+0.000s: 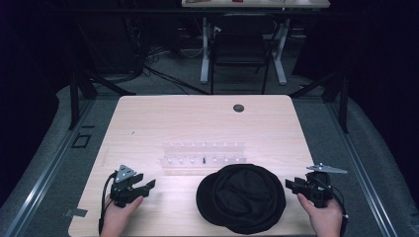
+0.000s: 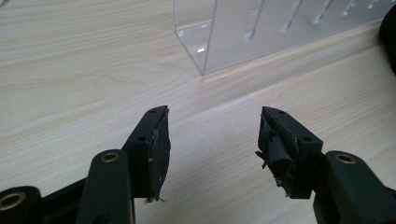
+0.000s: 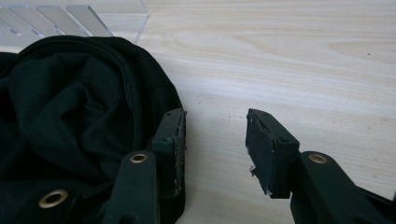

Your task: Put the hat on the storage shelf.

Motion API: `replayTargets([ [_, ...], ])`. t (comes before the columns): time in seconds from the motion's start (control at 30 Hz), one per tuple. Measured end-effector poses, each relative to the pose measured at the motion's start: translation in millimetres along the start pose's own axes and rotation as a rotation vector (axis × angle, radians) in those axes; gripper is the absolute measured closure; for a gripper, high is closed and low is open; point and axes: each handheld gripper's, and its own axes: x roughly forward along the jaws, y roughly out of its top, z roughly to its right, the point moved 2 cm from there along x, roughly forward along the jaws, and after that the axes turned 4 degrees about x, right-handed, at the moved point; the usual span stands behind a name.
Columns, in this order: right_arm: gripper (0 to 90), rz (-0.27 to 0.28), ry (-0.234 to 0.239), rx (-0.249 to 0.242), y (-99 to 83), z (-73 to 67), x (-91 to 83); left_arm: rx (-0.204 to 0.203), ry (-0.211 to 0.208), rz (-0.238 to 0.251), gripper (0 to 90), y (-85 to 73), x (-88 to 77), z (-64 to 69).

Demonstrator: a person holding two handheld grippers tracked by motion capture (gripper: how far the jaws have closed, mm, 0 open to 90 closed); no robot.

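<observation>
work looks barely begun. at lower left of the high view the left gripper (image 1: 143, 189) rests on the worktop (image 1: 148, 118), jaws spread around nothing, well apart from the clear rack (image 1: 203, 159) at centre. just below it, the black cap (image 1: 241, 197) lies crown down, untouched. at lower right the right gripper (image 1: 291, 185) sits beside its rim, jaws spread, one nearly touching fabric; grasping remains.

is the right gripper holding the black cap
No, the right gripper stands open beside the cap, with bare table between its jaws.
</observation>
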Motion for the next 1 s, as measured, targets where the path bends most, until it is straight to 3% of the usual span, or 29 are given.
replayTargets([
  [0.2, 58.0, -0.091, -0.010, -0.023, 9.4, -2.9, -1.7, 0.003, -0.003, -0.005, 43.5, 0.0, 0.3, 0.4],
  [0.33, 58.2, -0.142, 0.024, -0.032, 22.0, -7.2, -5.2, 0.011, -0.005, -0.006, 43.6, 0.4, 1.0, 1.3],
  [0.7, 58.1, -0.324, -0.002, -0.142, 41.7, -30.2, 5.2, 0.018, -0.005, -0.010, 43.6, 0.1, 2.5, 2.1],
  [1.0, 62.4, -0.394, -0.024, -0.151, 50.4, -32.5, 13.5, 0.019, 0.000, -0.010, 43.5, 0.1, 2.4, 1.8],
])
